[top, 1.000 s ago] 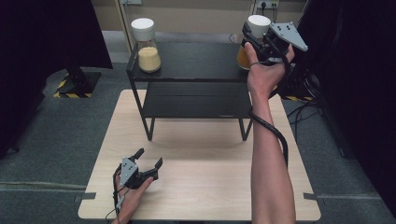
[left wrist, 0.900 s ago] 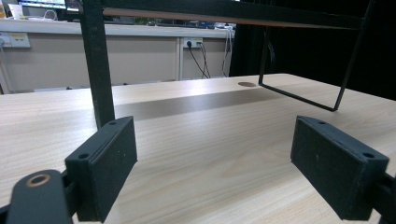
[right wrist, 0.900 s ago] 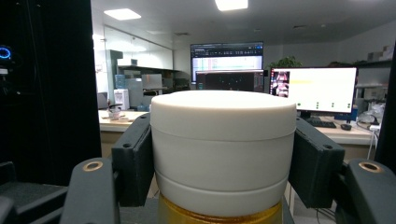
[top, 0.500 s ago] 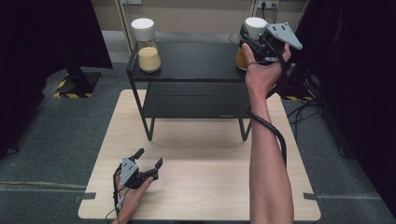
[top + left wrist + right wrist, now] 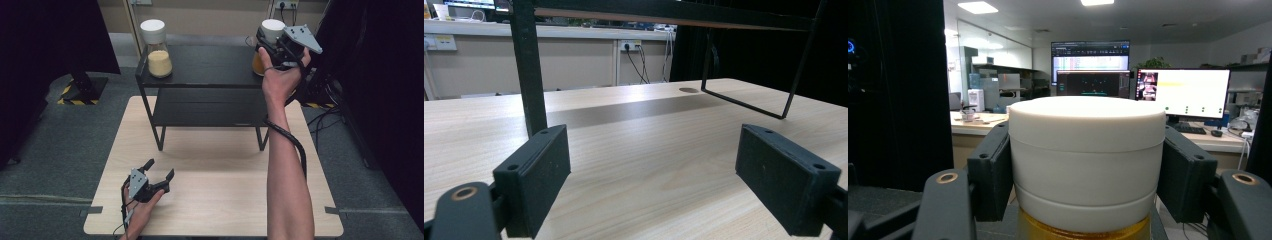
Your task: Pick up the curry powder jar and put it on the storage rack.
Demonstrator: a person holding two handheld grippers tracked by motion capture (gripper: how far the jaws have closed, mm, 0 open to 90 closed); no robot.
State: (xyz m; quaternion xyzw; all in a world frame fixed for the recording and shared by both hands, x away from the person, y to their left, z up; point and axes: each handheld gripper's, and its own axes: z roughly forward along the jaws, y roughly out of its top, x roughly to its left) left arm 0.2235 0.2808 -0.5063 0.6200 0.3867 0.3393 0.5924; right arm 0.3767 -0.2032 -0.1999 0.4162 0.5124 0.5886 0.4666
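Nothing has shifted noticeably since the earlier frame: both hands keep their places. Right claw (image 5: 272, 37), at 1 o'clock in the high view, is clamped on the white lid (image 5: 1087, 150) of the jar (image 5: 261, 62) with orange contents, which stands on the top shelf of the black rack (image 5: 210, 65); in the right gripper view both pads press the lid's sides. Second jar (image 5: 156, 47), with pale contents and a white lid, stands at 11 o'clock on the same shelf, well apart. Left claw (image 5: 159, 172), at 7 o'clock, rests low over the wooden worktop (image 5: 215, 200), its jaws spread wide with nothing between them.
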